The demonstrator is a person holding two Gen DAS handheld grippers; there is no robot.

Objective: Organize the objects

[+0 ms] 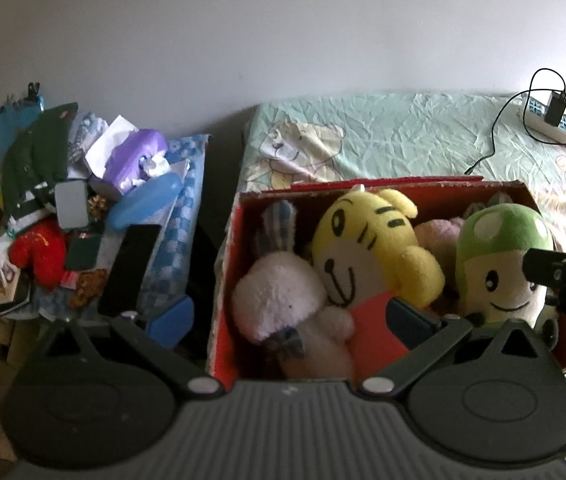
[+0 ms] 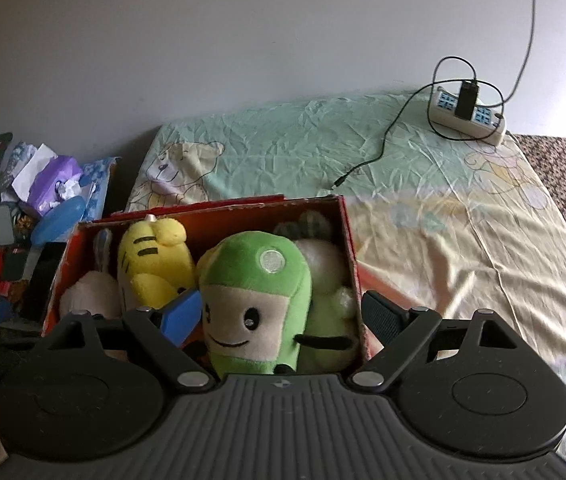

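A red cardboard box (image 1: 239,216) stands on the bed, filled with plush toys: a pale rabbit (image 1: 279,296), a yellow tiger (image 1: 363,240) and a green-capped doll (image 1: 499,248). My left gripper (image 1: 289,320) is open and straddles the box's left wall, with one finger outside and one over the tiger. In the right wrist view my right gripper (image 2: 283,316) is open. It spans the green-capped doll (image 2: 259,304) and the right wall of the box (image 2: 351,248). Its blue pad is inside and its other finger is outside. A pale green plush (image 2: 327,272) lies behind the doll.
Left of the box, a cluttered pile (image 1: 83,208) holds a purple tissue pack (image 1: 135,160), clothes and dark flat items. The wrinkled green-and-yellow bed sheet (image 2: 463,240) stretches to the right. A power strip (image 2: 471,112) with charger and cable lies by the wall.
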